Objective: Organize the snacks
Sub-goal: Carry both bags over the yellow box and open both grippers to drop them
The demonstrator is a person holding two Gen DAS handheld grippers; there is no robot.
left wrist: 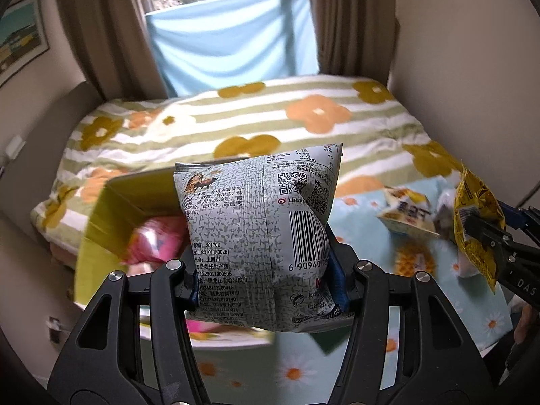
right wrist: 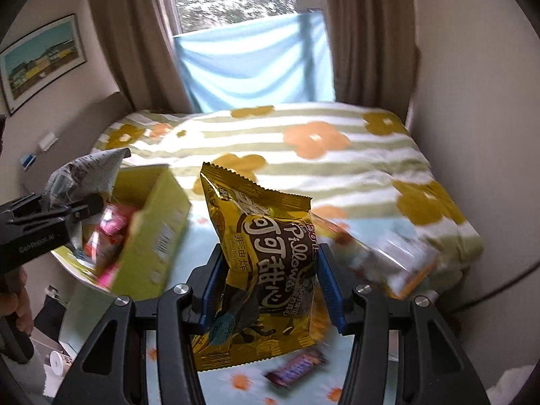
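My left gripper (left wrist: 266,270) is shut on a grey-white snack bag (left wrist: 260,229) with a barcode, held above the table beside a yellow-green cardboard box (left wrist: 108,216) holding pink packets (left wrist: 155,239). My right gripper (right wrist: 266,283) is shut on a yellow-brown snack bag (right wrist: 266,266), held up over the table. The right gripper and its yellow bag (left wrist: 476,226) show at the right edge of the left wrist view. The left gripper with the grey bag (right wrist: 84,175) shows at the left of the right wrist view, over the box (right wrist: 152,229).
A light blue daisy tablecloth (left wrist: 354,364) covers the table. Loose snack packets (left wrist: 408,216) lie on it, as does a dark candy bar (right wrist: 297,368) and a clear-wrapped packet (right wrist: 395,256). A bed with a flowered quilt (left wrist: 270,118) lies behind, with curtains and window beyond.
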